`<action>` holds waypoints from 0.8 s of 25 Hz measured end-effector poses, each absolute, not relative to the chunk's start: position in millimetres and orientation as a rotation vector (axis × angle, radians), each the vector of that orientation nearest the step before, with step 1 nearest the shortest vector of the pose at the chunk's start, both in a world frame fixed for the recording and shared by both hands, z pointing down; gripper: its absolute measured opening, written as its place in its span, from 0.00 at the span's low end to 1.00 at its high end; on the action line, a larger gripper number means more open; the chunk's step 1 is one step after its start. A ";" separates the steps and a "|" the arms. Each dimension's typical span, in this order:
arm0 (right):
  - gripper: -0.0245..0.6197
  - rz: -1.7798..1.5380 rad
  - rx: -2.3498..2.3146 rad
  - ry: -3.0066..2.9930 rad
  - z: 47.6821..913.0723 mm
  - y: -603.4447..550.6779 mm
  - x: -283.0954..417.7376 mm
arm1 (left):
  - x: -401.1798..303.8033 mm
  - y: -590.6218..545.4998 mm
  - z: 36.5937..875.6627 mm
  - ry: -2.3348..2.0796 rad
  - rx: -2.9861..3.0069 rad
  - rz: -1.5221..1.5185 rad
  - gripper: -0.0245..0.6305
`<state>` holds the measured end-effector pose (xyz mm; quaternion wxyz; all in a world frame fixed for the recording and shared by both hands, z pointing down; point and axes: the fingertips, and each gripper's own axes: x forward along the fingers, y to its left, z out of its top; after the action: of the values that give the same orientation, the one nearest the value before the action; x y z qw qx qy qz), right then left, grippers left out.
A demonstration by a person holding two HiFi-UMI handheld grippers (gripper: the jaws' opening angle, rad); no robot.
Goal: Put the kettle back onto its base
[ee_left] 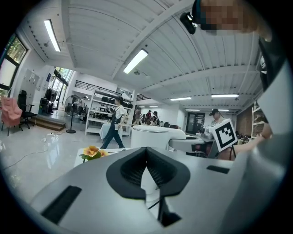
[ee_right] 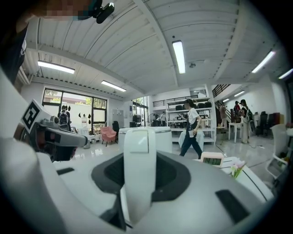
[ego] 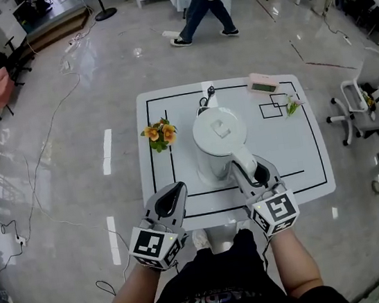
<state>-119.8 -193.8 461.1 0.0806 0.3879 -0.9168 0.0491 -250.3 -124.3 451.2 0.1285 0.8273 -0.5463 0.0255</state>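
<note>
Right claw [ego: 255, 171]: clamped on kettle [ego: 219, 134] handle [ee_right: 139, 169], toward desk [ego: 296, 160] front edge. Left claw [ego: 176, 188]: clenched, empty, at front edge too.

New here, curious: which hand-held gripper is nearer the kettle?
Right. The right hand-held gripper clamps the kettle's handle; the left hand-held gripper, shut and empty, hangs left of it.

White kettle [ego: 221, 143]; black-lined white table [ego: 288, 149]; orange flowers [ego: 159, 132].

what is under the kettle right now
Around the kettle only the white table shows, with a black cord just behind it. The kettle's own body covers whatever lies directly beneath it, so that spot cannot be seen.
</note>
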 end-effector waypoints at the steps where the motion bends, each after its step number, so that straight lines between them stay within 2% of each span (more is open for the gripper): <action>1: 0.22 0.146 1.161 -2.742 461.2 -192.4 -120.3 | -250.6 -123.9 451.5 -1.585 2.408 0.074 0.04; 20: 0.22 0.088 1.117 -2.774 462.0 -172.2 -122.9 | -250.9 -121.9 458.1 -1.561 2.413 0.064 0.04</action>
<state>-122.9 -172.2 462.0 0.0750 0.3723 -0.9246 0.0293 -250.9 -121.9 458.1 0.1333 0.8319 -0.5383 0.0222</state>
